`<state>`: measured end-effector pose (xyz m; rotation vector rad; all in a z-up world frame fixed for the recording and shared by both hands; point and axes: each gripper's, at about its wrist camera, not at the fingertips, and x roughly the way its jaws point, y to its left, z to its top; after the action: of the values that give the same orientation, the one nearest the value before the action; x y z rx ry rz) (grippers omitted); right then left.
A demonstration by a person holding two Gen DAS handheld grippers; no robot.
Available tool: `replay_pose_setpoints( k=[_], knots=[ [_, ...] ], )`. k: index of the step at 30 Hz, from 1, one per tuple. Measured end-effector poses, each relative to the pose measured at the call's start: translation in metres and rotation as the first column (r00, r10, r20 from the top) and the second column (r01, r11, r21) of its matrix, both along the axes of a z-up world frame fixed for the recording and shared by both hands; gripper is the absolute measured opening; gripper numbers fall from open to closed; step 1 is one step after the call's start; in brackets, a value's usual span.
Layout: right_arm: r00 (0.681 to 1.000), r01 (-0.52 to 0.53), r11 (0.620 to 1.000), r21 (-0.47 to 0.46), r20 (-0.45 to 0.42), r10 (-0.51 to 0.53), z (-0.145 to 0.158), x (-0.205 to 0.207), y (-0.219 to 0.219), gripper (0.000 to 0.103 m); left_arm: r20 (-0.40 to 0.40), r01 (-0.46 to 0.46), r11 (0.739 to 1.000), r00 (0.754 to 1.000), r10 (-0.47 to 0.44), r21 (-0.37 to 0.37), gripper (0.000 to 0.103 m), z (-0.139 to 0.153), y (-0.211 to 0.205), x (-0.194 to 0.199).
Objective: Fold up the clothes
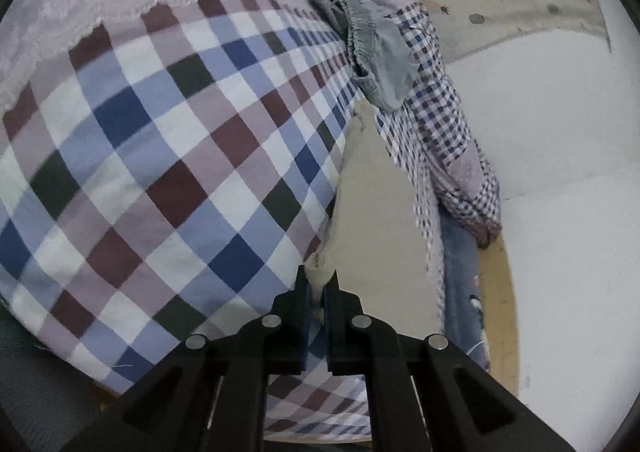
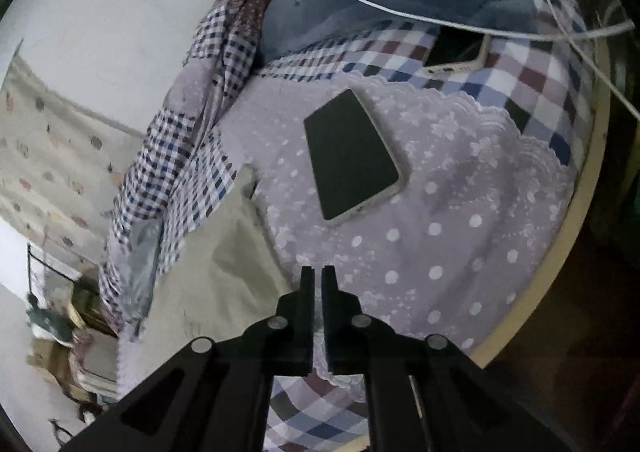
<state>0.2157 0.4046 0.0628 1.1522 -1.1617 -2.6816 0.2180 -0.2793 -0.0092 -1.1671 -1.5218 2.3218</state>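
The left gripper (image 1: 318,280) is clamped on one corner of a beige garment (image 1: 380,220), a tuft of the cloth poking up between its two black fingers. From that pinch the beige cloth runs toward 12 o'clock, lying along the edge of a large checked sheet (image 1: 160,156) that fills the 9 o'clock side. At 12 to 1 o'clock, one grey garment (image 1: 372,56) with a gathered waistband lies crumpled on a small-check quilt (image 1: 436,124), which trails down toward 4 o'clock over a blue blanket (image 1: 460,276).

The right gripper (image 2: 318,284) has its jaws together with a thin slit between them; whether any cloth is caught there I cannot tell. Below it lies a lilac polka-dot cover (image 2: 460,220) with a scalloped lace edge. The beige garment (image 2: 224,264) spreads at 9 o'clock of the fingertips. Two phones are visible: one dark-screened phone (image 2: 352,156) at 12 o'clock on the lilac cover, and a second phone (image 2: 460,56) at 1 o'clock, half under the blue blanket. One white cable (image 2: 400,14) arcs across that blanket.
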Motion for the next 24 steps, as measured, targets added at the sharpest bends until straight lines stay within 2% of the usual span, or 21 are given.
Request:
replay_pose_setpoints(
  k=[3,6,7,8,9,10,11,12,17,21,22,23,24],
  knots=[
    [0.999,-0.036,0.996,0.078,-0.024,0.038,0.008,-0.002,-0.018,0.004,-0.001,-0.026,1.000,1.000,0.026,-0.006,0.016,-0.001,-0.008,0.006],
    [0.995,-0.076,0.985,0.158,-0.047,0.085,0.017,-0.004,-0.044,0.006,-0.032,-0.064,0.998,0.997,0.064,-0.013,0.042,0.002,-0.017,0.017],
    [0.993,-0.092,0.980,0.178,-0.059,0.104,0.020,-0.005,-0.053,0.008,-0.043,-0.064,0.998,0.997,0.064,-0.009,0.057,0.003,-0.018,0.021],
    [0.990,-0.104,0.976,0.193,-0.069,0.119,0.022,-0.006,-0.061,0.014,-0.053,-0.060,0.998,0.997,0.059,-0.002,0.063,0.003,-0.018,0.020],
    [0.987,-0.117,0.970,0.213,-0.080,0.137,0.025,-0.007,-0.070,0.019,-0.061,-0.047,0.999,0.997,0.047,0.010,0.064,0.003,-0.018,0.020],
    [0.984,-0.131,0.963,0.235,-0.092,0.156,0.027,-0.009,-0.080,0.031,-0.067,-0.033,0.999,0.997,0.034,0.020,0.066,0.003,-0.017,0.020],
    [0.978,-0.148,0.956,0.252,-0.104,0.179,0.030,-0.010,-0.091,0.038,-0.065,-0.018,1.000,0.998,0.019,0.024,0.066,0.002,-0.014,0.018],
    [0.972,-0.170,0.948,0.268,-0.116,0.207,0.032,-0.012,-0.103,0.039,-0.059,-0.004,1.000,0.998,0.005,0.016,0.066,0.001,-0.010,0.016],
    [0.925,-0.273,0.889,0.368,-0.153,0.347,0.044,-0.018,-0.166,0.040,-0.032,0.043,0.999,0.999,-0.043,-0.020,0.066,-0.007,0.008,0.002],
    [0.857,-0.361,0.808,0.465,-0.176,0.484,0.050,-0.016,-0.226,0.041,-0.045,0.028,0.999,0.999,-0.030,-0.036,0.066,-0.007,0.012,-0.004],
    [0.834,-0.382,0.784,0.490,-0.182,0.521,0.051,-0.014,-0.241,0.041,-0.056,0.021,0.999,0.998,-0.023,-0.034,0.062,-0.006,0.011,-0.004],
    [0.809,-0.403,0.757,0.514,-0.187,0.557,0.051,-0.012,-0.256,0.041,-0.055,0.023,0.999,0.998,-0.025,-0.031,0.044,-0.006,0.012,-0.004],
    [0.783,-0.421,0.730,0.538,-0.190,0.592,0.052,-0.010,-0.272,0.041,-0.053,0.026,0.999,0.998,-0.027,-0.026,0.033,-0.007,0.013,-0.005]
  ],
)
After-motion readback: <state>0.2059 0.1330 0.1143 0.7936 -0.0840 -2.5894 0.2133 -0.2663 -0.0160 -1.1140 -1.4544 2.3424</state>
